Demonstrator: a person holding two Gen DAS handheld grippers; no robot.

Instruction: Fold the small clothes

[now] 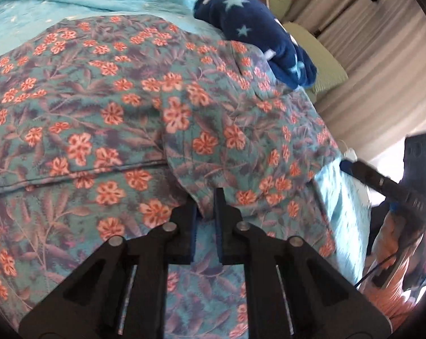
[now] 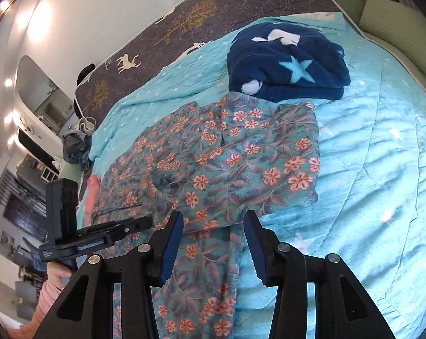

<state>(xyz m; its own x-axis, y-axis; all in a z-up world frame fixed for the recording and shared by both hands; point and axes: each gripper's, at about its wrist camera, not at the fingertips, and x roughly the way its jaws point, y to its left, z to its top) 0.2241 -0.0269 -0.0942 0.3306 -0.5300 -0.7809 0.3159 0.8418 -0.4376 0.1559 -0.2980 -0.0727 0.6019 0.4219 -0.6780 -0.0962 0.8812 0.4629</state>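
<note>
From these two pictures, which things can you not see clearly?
- Floral garment: left wrist view, lower part cut off by the picture edge and the left gripper.
- Grey bundle: right wrist view, too small to identify.
- Right gripper: left wrist view, blurred.

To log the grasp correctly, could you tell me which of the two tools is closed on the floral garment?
The left tool: it pinches the floral garment; the right tool is open.

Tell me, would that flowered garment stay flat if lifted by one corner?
Probably not. The flowered garment lies creased on the bedspread, so it looks thin and floppy. It would likely droop from the left gripper, which pinches a fold.
</note>
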